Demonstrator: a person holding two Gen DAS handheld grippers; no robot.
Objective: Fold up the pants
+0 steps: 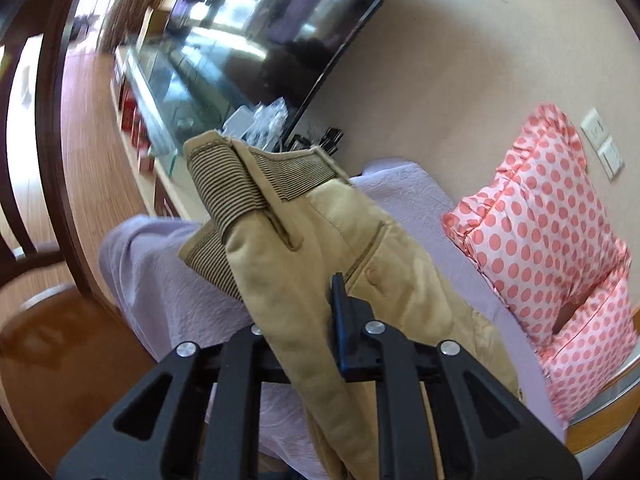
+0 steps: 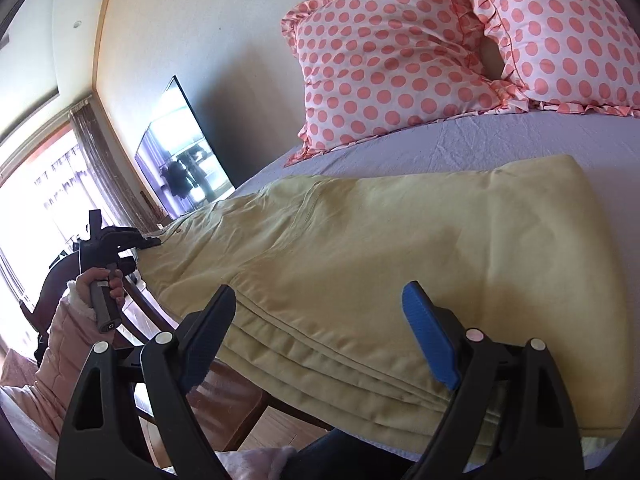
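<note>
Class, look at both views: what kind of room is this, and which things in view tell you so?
Most likely a bedroom: the pants lie on a bed with a lilac sheet, two polka-dot pillows lean against the wall, and a television stands alongside.

black gripper (image 2: 320,344) with blue pads (image 2: 430,344), silver screws; fleece-cuffed pink sleeve (image 2: 60,332)

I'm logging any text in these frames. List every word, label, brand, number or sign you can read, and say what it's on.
No readable words or numbers in either view.
Red boxes under the TV: any print is blurred, unreadable.
Left gripper handle: a small round mark at its base, too small to read.
Pants: no label visible.
</note>
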